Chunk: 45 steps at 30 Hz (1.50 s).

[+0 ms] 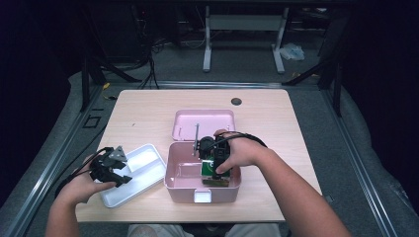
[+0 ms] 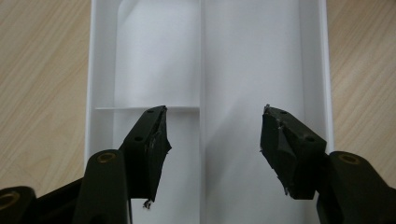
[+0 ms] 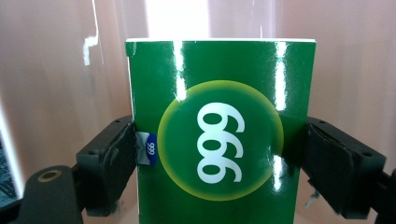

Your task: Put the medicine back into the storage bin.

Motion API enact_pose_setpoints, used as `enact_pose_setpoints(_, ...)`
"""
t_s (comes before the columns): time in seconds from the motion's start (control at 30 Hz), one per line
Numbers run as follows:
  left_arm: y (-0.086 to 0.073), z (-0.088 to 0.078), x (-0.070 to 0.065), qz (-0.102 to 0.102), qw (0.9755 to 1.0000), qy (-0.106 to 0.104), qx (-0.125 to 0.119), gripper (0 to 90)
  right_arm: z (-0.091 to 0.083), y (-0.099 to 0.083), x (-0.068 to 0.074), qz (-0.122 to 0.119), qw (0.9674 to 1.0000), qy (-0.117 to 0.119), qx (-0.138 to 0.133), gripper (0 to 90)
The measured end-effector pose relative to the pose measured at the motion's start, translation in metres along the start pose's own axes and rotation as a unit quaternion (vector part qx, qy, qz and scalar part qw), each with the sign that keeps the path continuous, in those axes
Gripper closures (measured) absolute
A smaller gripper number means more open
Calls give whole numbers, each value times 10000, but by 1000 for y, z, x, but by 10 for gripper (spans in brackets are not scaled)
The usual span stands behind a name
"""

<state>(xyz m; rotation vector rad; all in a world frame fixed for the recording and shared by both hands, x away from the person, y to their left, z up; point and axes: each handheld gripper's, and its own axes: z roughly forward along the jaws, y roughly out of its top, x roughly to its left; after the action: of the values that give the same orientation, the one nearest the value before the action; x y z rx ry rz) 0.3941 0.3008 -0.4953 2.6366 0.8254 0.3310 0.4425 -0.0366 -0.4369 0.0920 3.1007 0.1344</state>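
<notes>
Green box [image 3: 219,135] clamped in right gripper [image 3: 219,154] jaws; left gripper [image 2: 212,135] jaws spread over white tray [image 2: 252,60].

The light wood desk [image 1: 148,113] has a small dark round hole [image 1: 236,101] near its far edge. Beyond it, on the grey floor [image 1: 237,69], stands a white metal frame [image 1: 244,22] with a crumpled clear bag [image 1: 292,51] just beside its right foot. Black cables [image 1: 150,69] trail down at the far left, and a metal rail [image 1: 49,168] runs along the left side.
</notes>
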Motion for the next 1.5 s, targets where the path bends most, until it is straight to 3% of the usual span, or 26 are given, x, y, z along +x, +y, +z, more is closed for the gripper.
enact_pose_setpoints(0.23, -1, 1, 0, -19, 10000, 0, 20, 421, 9, -4, -3, 105, 9999, 110, -42, 156)
enact_pose_setpoints(0.63, 0, 1, 0, -9, 10000, -20, 27, 421, 16, -7, -4, 181, 9998, 24, 43, 151)
enact_pose_setpoints(0.73, 0, 1, 0, -9, 10000, -12, 24, 421, 10, -7, -6, 285, 9994, -29, -203, 142)
enact_pose_setpoints(0.8, 0, 0, 0, -6, 10000, -6, 22, 421, 6, -7, -7, 360, 9991, 59, -206, 144)
enact_pose_setpoints(1.0, 0, 0, 0, -9, 10000, -11, 8, 421, 3, -10, -6, 378, 9991, 14, -196, 157)
enact_pose_setpoints(1.07, 0, 0, 0, -12, 10000, -15, 14, 421, 0, -11, -6, 411, 9987, 31, -307, 170)
enact_pose_setpoints(1.33, 1, 2, -1, 8, 10000, -21, 24, 421, -22, -19, -6, 595, 9968, -152, -519, 248)
enact_pose_setpoints(1.5, 1, 2, -2, 18, 10000, -4, 4, 426, -35, -28, -11, 904, 9940, -247, -570, 278)
